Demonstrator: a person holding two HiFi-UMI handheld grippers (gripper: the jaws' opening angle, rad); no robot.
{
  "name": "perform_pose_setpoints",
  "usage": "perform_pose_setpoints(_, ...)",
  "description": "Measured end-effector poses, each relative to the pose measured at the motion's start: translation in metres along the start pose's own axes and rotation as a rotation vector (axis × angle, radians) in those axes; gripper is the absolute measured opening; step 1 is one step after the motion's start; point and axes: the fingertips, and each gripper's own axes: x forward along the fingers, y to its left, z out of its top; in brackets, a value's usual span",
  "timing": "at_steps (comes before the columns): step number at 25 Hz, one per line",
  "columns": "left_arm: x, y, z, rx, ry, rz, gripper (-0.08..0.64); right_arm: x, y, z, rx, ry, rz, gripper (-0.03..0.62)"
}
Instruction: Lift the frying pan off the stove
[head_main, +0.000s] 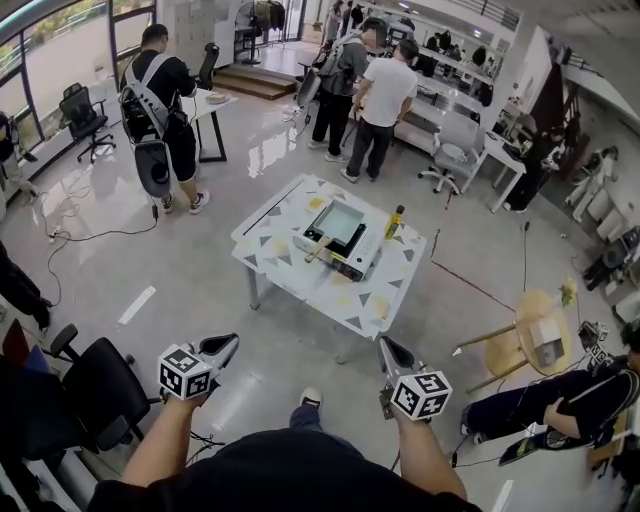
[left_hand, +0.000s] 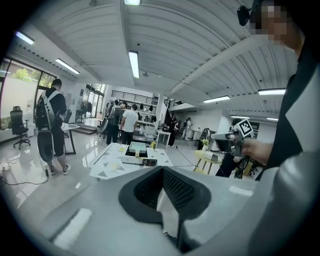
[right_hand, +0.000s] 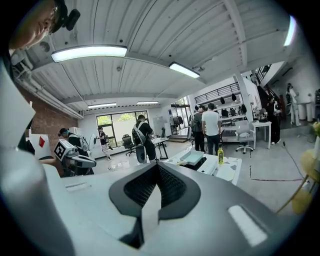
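Observation:
The frying pan (head_main: 339, 223) is square and pale, with a wooden handle (head_main: 318, 251), and sits on a white table-top stove (head_main: 352, 262) on a white table (head_main: 290, 210) a few steps ahead of me. Both grippers are held low and near my body, well short of the table. My left gripper (head_main: 226, 345) and right gripper (head_main: 389, 350) are shut with nothing between the jaws. In the left gripper view, the pan (left_hand: 136, 148) shows small, far beyond the jaws (left_hand: 162, 170). The right gripper view also has the pan (right_hand: 193, 157) far beyond its jaws (right_hand: 157, 166).
A yellow bottle (head_main: 395, 221) stands on the table to the right of the stove. Several people stand beyond the table. A black office chair (head_main: 100, 385) is at my left. At my right are a round wooden stool (head_main: 535, 340) and a seated person (head_main: 560, 400).

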Motion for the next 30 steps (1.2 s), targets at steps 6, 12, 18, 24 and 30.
perform_pose_setpoints(6,0.032,0.039,0.017,0.002,0.019,0.038,0.002,0.058,-0.034,0.019,0.01,0.004,0.028,0.029)
perform_pose_setpoints(12,0.086,0.07,0.048,-0.003,0.011,0.04,0.002,0.119,-0.067,0.042,0.007,0.025,0.067,0.029)
perform_pose_setpoints(18,0.137,0.089,0.063,-0.017,0.021,0.035,0.002,0.168,-0.111,0.065,0.004,0.034,0.081,0.029)
perform_pose_setpoints(24,0.172,0.118,0.077,-0.047,0.035,0.09,0.006,0.212,-0.137,0.074,-0.011,0.07,0.121,0.029)
perform_pose_setpoints(30,0.212,0.123,0.095,-0.059,0.037,0.075,0.008,0.243,-0.151,0.082,-0.018,0.084,0.168,0.029)
